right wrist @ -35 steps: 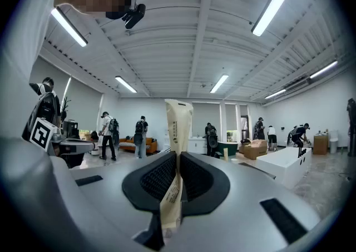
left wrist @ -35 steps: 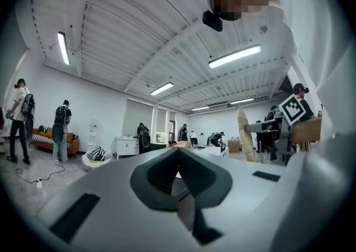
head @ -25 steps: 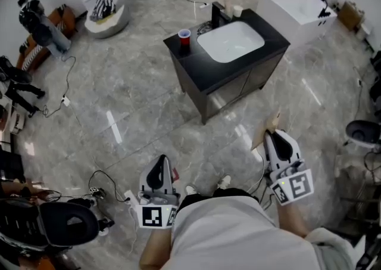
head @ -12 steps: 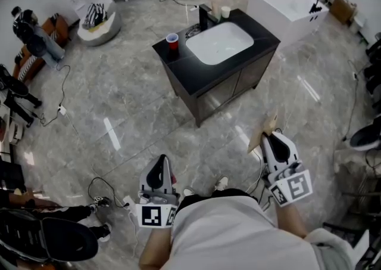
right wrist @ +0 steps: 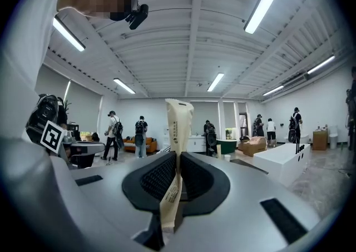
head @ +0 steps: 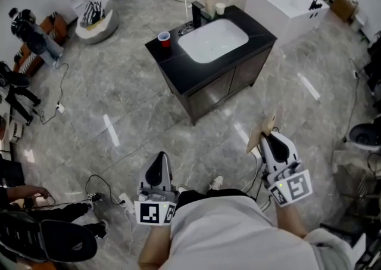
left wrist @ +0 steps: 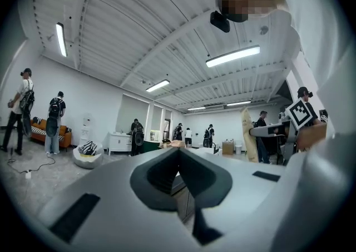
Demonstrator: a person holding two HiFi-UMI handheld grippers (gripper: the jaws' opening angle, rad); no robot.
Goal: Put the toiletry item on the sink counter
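My right gripper (head: 269, 136) is shut on a flat beige toiletry sachet (head: 261, 134), which stands upright between the jaws (right wrist: 177, 128) in the right gripper view. My left gripper (head: 159, 158) hangs by my left hip with its jaws together and nothing in them (left wrist: 179, 152). The sink counter (head: 172, 63), a black cabinet with a white basin (head: 212, 40), stands on the floor well ahead of both grippers. On it are a red cup (head: 164, 39), a black faucet (head: 197, 11) and a small white cup (head: 220, 8).
A white bathtub (head: 287, 2) stands beyond the counter on the right. Cables and a power strip (head: 95, 188) lie on the marble floor by my left side, with a black chair (head: 56, 240) beyond. A round white cushion (head: 95, 21) sits far left. Several people stand along the far wall.
The sink counter has slid left and slightly up in the head view. Both grippers keep their place by my body, the right still shut on the sachet.
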